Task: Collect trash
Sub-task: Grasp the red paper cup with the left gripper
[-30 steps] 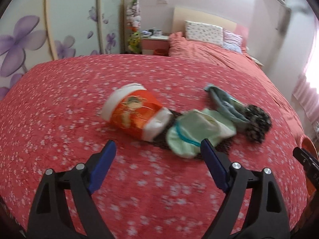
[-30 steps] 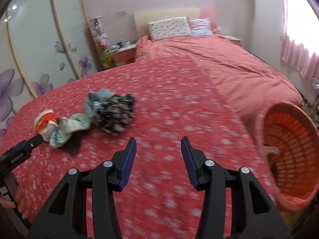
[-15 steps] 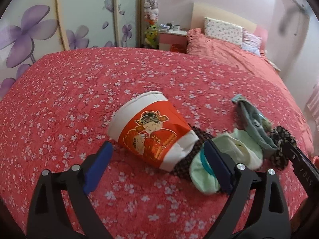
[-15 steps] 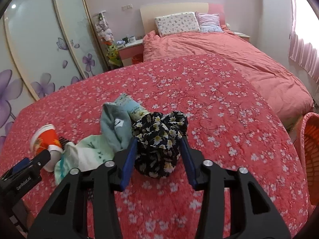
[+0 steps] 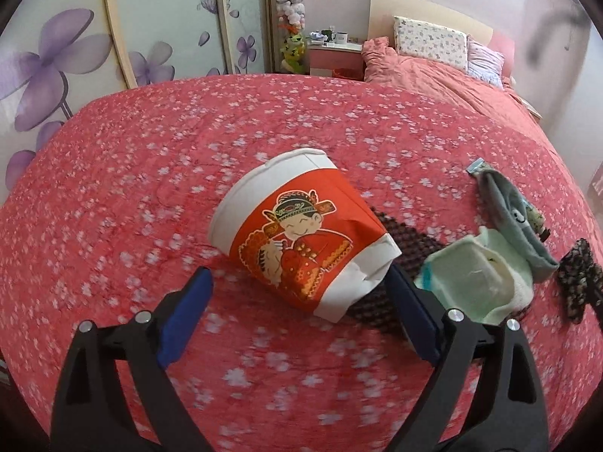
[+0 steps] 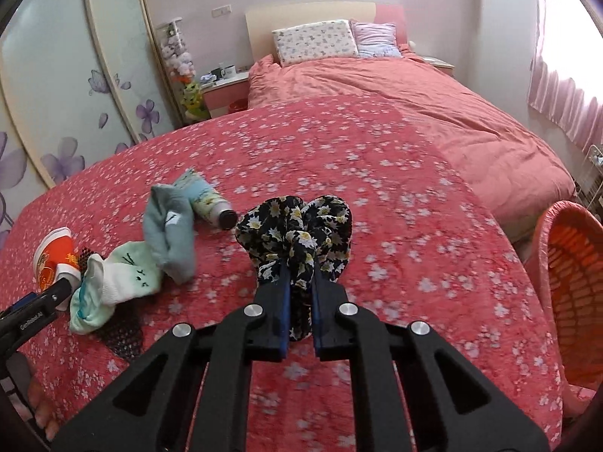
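Note:
A red and white paper cup (image 5: 301, 237) lies on its side on the red flowered bedspread (image 5: 150, 173). My left gripper (image 5: 297, 286) is open, with a finger on each side of the cup's base. My right gripper (image 6: 299, 282) is shut on a black flowered scrunchie (image 6: 297, 222). The cup also shows at the left of the right wrist view (image 6: 52, 256). A pale green sock (image 5: 471, 275), a grey-blue sock (image 6: 169, 226) and a small tube (image 6: 209, 203) lie beside it.
An orange basket (image 6: 569, 301) stands at the bed's right edge. A black mesh piece (image 5: 395, 248) lies under the cup and green sock. Pillows (image 6: 314, 41) and a bedside table (image 6: 226, 86) are at the far end.
My left gripper moved in until its fingers flank the cup. My right gripper moved to the scrunchie and shut on it.

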